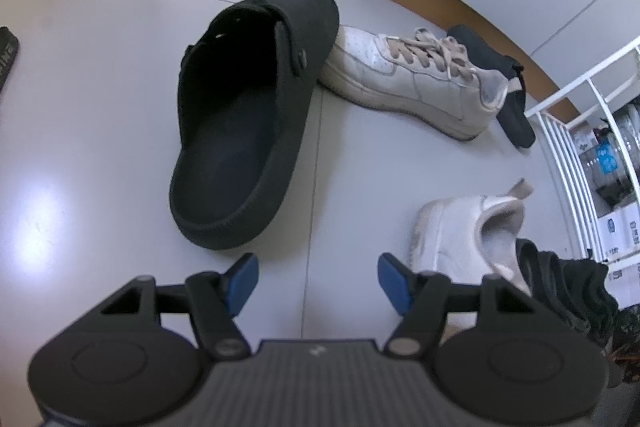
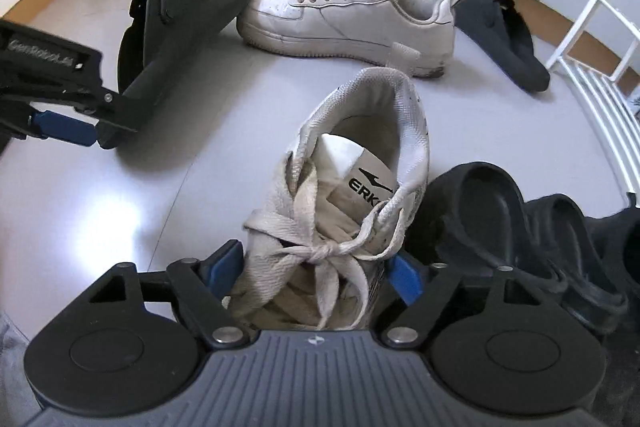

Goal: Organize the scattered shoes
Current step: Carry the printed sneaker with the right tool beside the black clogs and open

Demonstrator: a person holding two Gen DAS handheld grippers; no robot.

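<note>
- Across the grey floor (image 1: pixel 80 107), several shoes were seen scattered, with a white rack (image 1: pixel 560 131) standing at the right edge.
- A black clog (image 1: pixel 240 115) was set near the middle of the left wrist view, its open heel turned toward the camera.
- Its toe was placed just beside the toe of a white sneaker (image 1: pixel 412 79), which was laid across the floor farther back.
- A second black clog (image 1: pixel 516 115) was found behind that sneaker's heel, near the rack.
- A laced white sneaker (image 2: pixel 360 155) was seen nearest the right wrist camera, heel pointing away, with a pair of black slippers (image 2: pixel 500 219) just beside it on the right.
- The right gripper (image 2: pixel 316 271) was placed over the laced front of this sneaker; its jaws were clenched on it, the blue pads (image 2: pixel 406 279) laid against both sides.
- The left gripper (image 1: pixel 318 275) was held above bare floor, short of the black clog's heel; its jaws were released, with nothing between them.
</note>
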